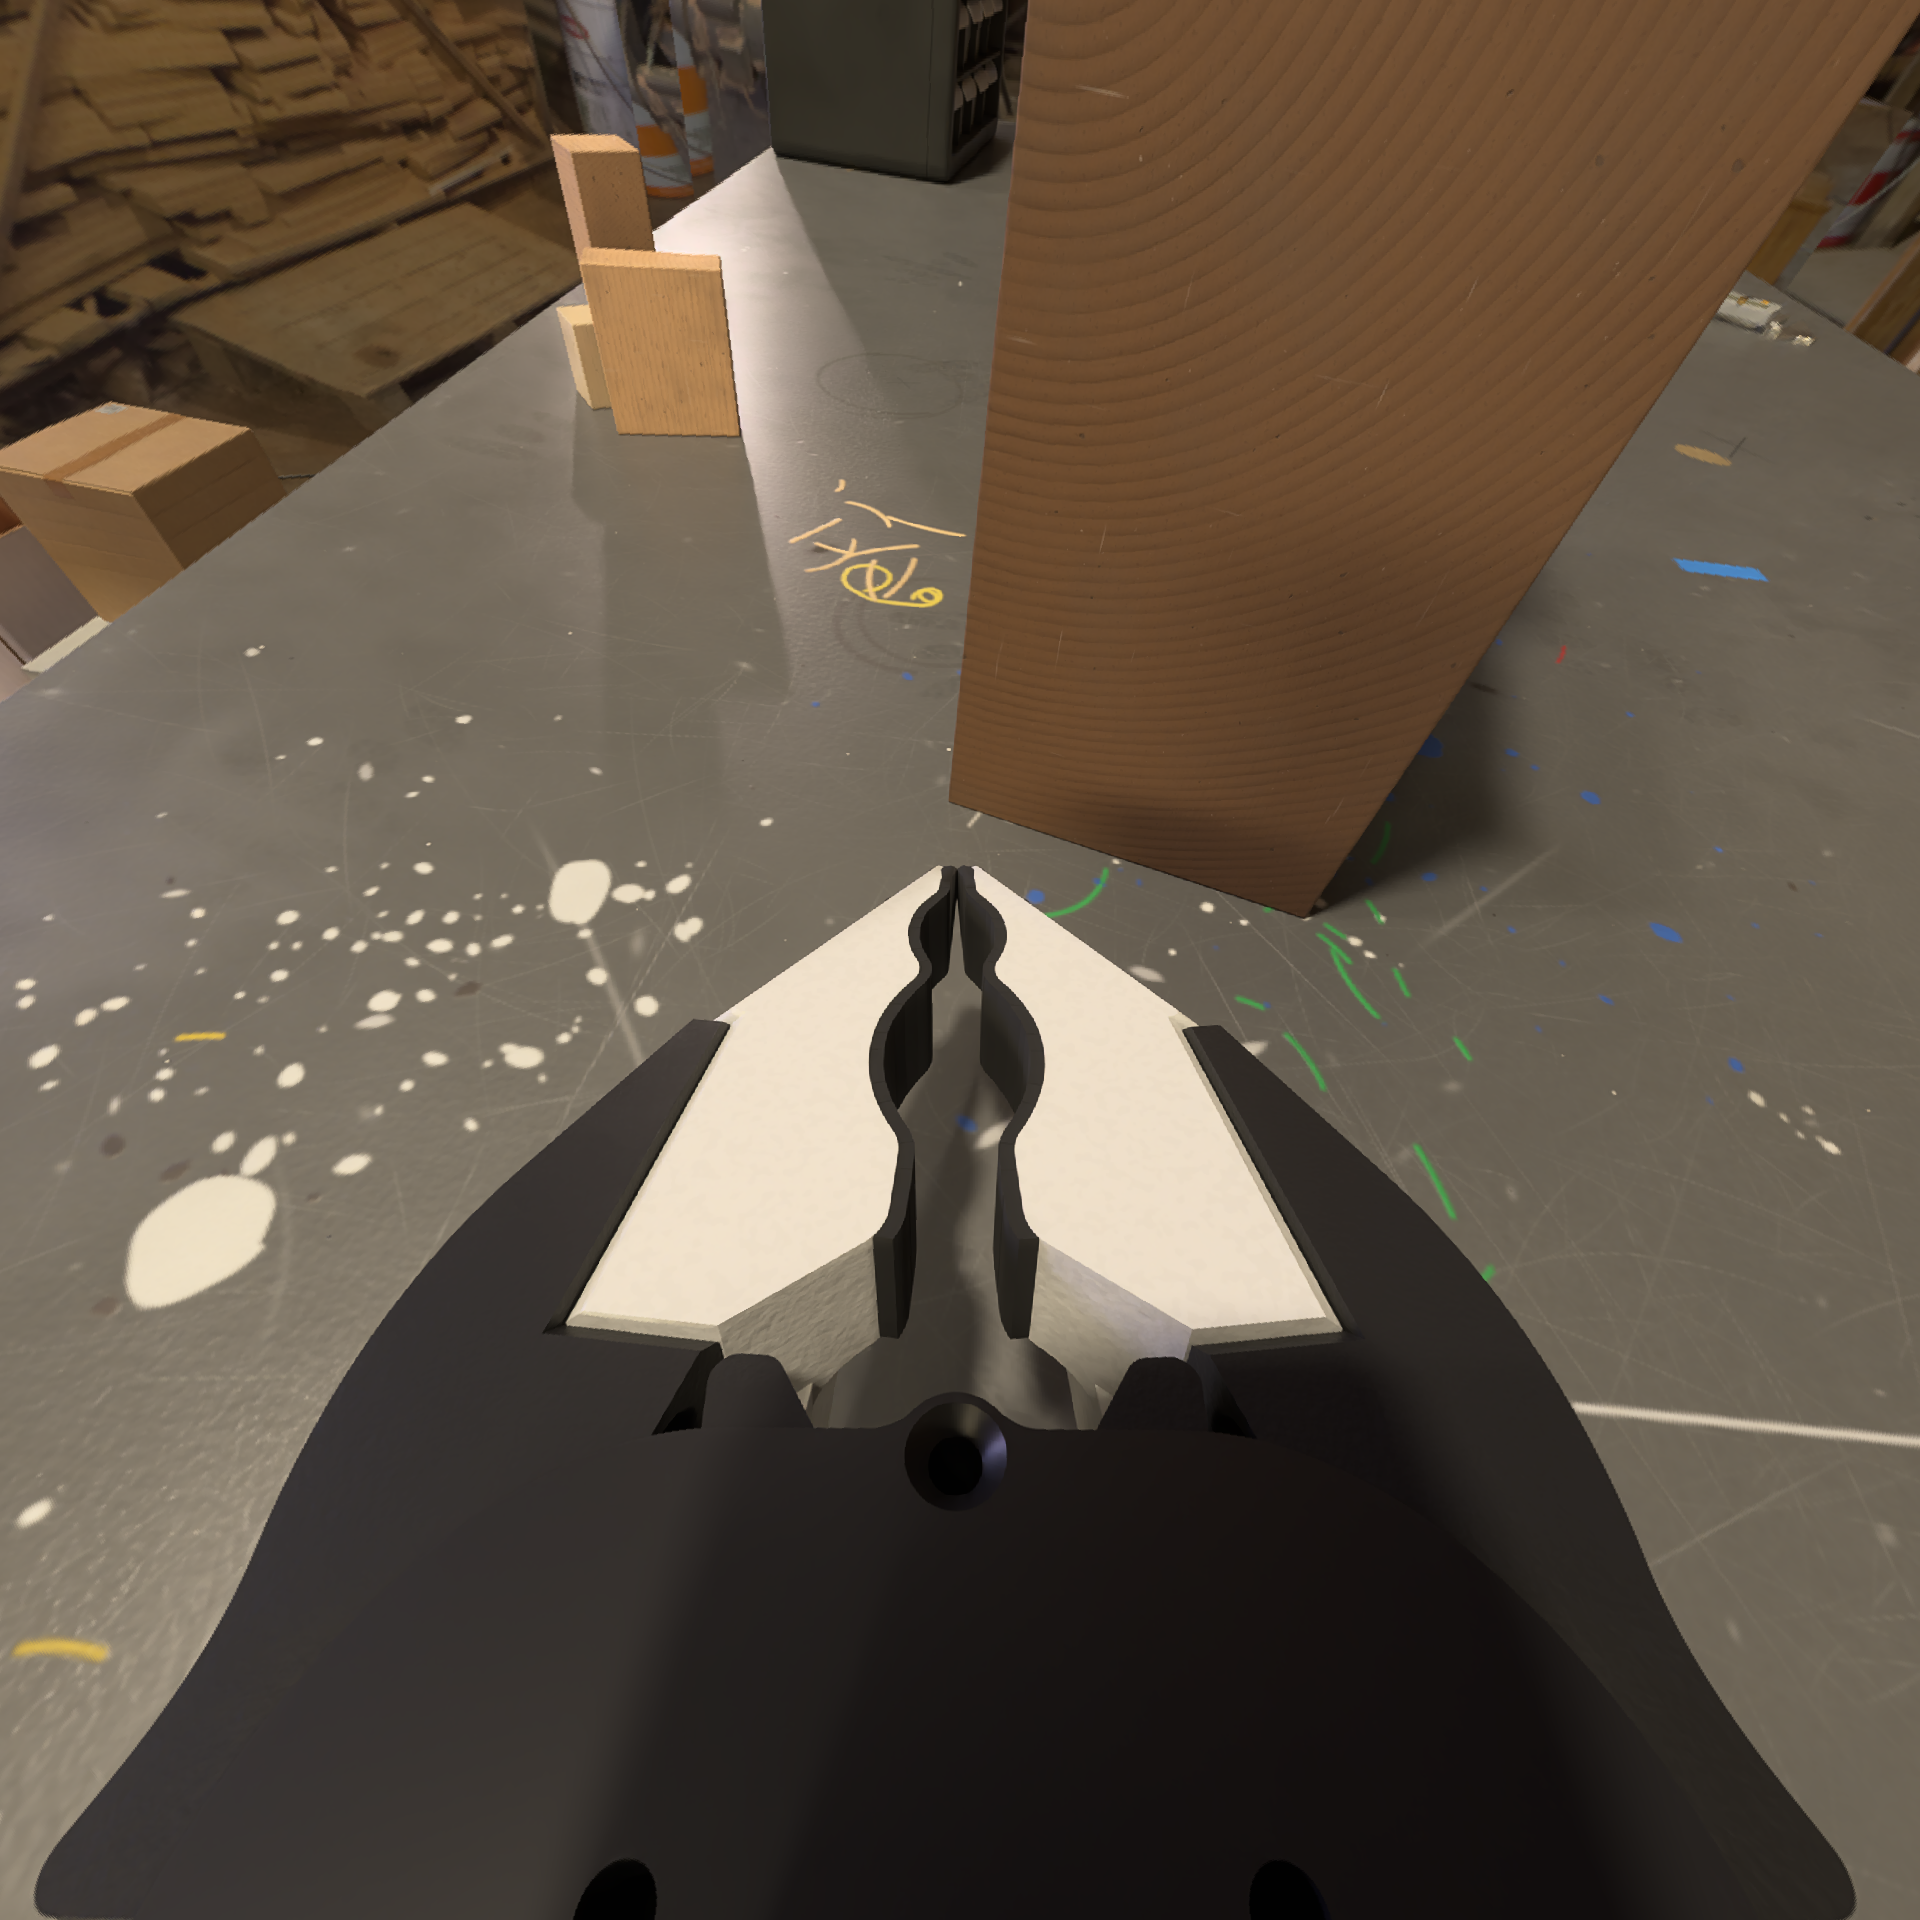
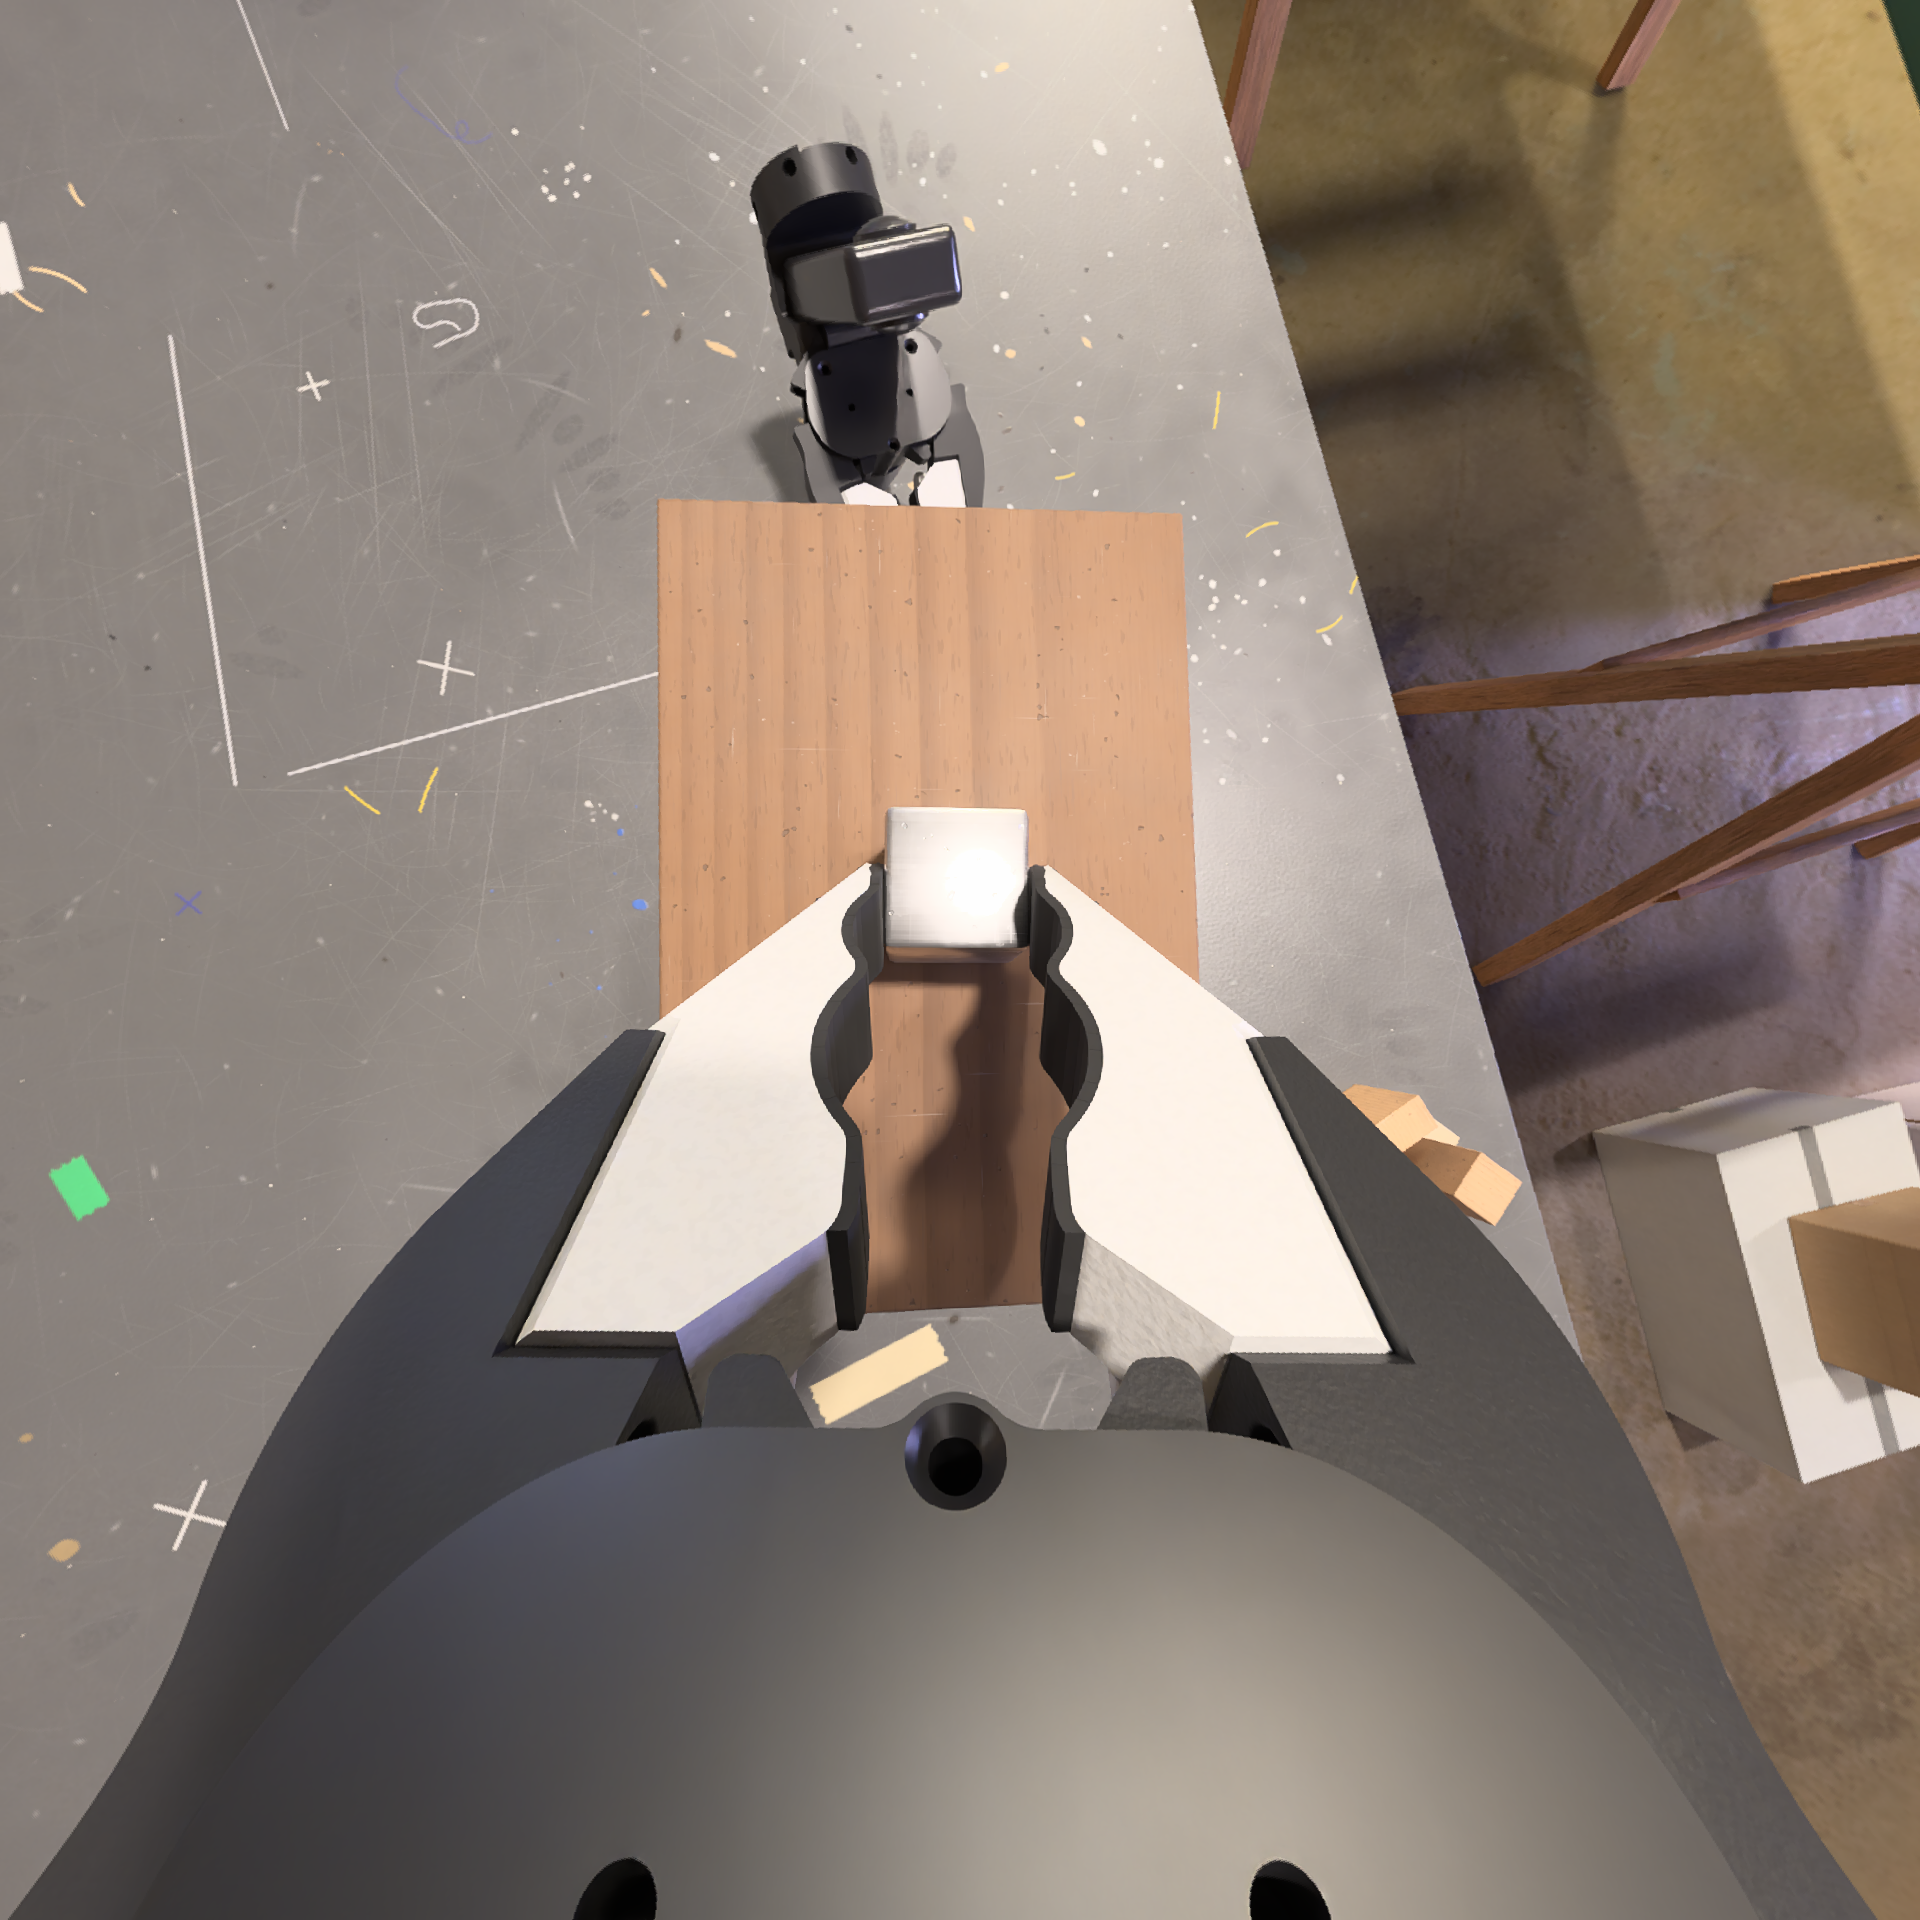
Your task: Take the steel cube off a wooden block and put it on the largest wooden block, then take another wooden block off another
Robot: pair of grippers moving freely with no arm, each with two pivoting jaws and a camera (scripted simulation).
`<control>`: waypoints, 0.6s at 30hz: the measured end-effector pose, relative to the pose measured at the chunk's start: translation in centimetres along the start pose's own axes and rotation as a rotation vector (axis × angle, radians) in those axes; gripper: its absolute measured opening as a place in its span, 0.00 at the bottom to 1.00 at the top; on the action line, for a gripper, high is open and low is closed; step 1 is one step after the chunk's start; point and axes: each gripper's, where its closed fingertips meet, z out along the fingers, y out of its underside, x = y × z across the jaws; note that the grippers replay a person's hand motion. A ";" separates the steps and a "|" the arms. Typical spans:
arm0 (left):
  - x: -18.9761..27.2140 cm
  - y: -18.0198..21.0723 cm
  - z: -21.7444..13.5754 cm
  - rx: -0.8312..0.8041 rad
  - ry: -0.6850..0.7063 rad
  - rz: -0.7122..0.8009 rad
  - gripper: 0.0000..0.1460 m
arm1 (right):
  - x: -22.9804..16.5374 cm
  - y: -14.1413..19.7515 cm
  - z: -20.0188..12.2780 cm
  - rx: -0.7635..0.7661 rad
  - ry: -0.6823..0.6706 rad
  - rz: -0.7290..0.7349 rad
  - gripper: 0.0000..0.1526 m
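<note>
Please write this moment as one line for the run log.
right gripper: shut on steel cube, over largest wooden block | left gripper: shut, empty, beside that block | small blocks: untouched

a workshop, grey scratched desk flecked with paint and chalk marks, heaped scrap boards beyond it, taped cardboard box on the floor, timber lengths lay alongside

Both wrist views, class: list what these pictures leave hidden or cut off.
- Left wrist view: the top of the largest block is cut off by the frame edge, so the steel cube is not seen there.
- Right wrist view: whether the steel cube touches the block cannot be told; the right gripper flanks it.
- Right wrist view: the small blocks are mostly hidden behind the right gripper.
</note>
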 end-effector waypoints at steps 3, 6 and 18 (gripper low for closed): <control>0.0 0.0 0.0 0.000 0.000 0.000 0.00 | 0.0 0.0 0.1 0.006 -0.010 -0.001 0.18; 0.0 0.0 0.0 -0.001 0.000 0.000 0.00 | -0.1 -0.1 0.1 0.019 -0.010 -0.007 0.18; 0.0 0.0 0.0 -0.002 0.000 -0.001 0.00 | -0.2 0.0 0.1 0.020 -0.031 -0.014 0.18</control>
